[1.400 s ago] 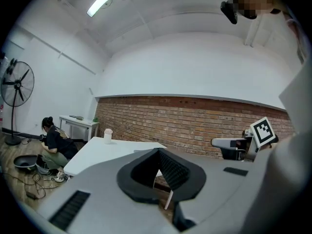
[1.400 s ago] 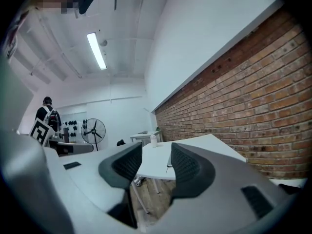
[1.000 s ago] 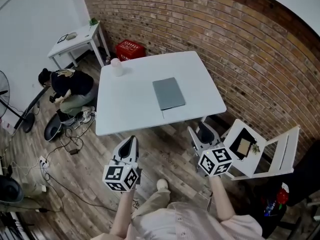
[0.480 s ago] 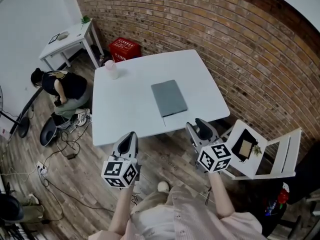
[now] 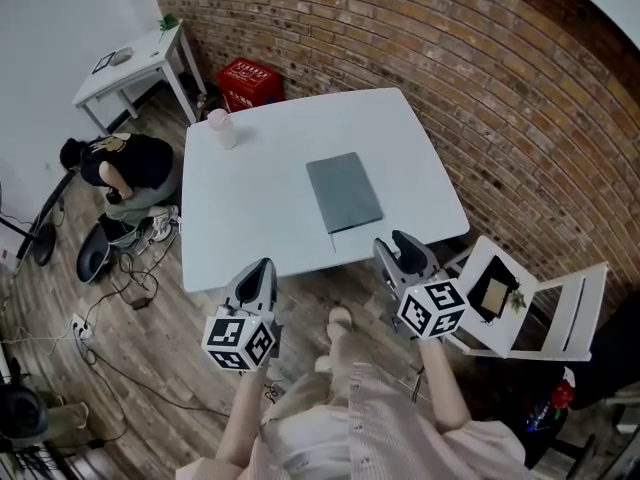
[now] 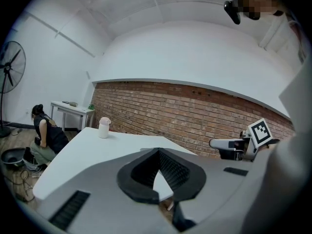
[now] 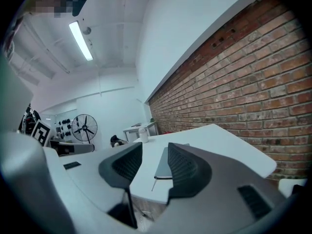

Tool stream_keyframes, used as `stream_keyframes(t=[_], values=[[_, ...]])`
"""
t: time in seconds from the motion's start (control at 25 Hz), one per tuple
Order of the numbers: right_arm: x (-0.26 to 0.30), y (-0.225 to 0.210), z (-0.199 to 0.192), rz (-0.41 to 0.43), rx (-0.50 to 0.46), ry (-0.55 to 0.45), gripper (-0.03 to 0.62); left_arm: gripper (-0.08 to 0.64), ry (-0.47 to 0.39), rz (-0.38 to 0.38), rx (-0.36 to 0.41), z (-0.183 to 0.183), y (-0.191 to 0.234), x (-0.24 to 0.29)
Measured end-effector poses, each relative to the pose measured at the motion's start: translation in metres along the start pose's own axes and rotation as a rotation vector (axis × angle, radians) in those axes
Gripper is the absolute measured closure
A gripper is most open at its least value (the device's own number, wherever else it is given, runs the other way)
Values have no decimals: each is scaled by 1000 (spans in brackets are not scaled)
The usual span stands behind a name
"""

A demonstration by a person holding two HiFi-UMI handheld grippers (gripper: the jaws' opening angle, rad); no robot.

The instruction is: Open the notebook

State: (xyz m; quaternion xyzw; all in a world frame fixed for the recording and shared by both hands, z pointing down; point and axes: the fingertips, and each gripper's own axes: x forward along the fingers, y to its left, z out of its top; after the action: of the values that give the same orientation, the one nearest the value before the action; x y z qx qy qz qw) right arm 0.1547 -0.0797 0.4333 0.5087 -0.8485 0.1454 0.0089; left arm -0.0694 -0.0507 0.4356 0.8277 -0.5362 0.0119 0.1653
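A closed grey notebook (image 5: pixel 344 192) lies flat on the white table (image 5: pixel 250 208), right of the middle; a thin strap or pen line runs from its near edge. In the right gripper view the notebook (image 7: pixel 162 165) shows between the fingers, still some way off. My left gripper (image 5: pixel 256 271) hangs in front of the table's near edge with its jaws together and nothing in them. My right gripper (image 5: pixel 400 251) hovers at the near right edge, open by a narrow gap and empty. Both are short of the notebook.
A white cup (image 5: pixel 220 127) stands at the table's far left corner. A person (image 5: pixel 130 163) crouches on the floor to the left among cables. A red crate (image 5: pixel 250 83) and a small white table (image 5: pixel 125 68) stand by the brick wall; a white chair (image 5: pixel 525 298) is at the right.
The table has come closer in view and both grippers now sit nearer its front edge. A foot has stepped forward below. The notebook lies unmoved.
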Motion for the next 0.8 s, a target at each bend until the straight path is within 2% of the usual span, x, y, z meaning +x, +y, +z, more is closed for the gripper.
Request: stream_keyframes(t=[0.56, 0.8], values=[[90, -65, -14, -31, 46, 118, 425, 568, 104, 17, -83, -14, 43, 91], [123, -93, -31, -32, 68, 215, 425, 568, 171, 22, -131, -30, 50, 126]])
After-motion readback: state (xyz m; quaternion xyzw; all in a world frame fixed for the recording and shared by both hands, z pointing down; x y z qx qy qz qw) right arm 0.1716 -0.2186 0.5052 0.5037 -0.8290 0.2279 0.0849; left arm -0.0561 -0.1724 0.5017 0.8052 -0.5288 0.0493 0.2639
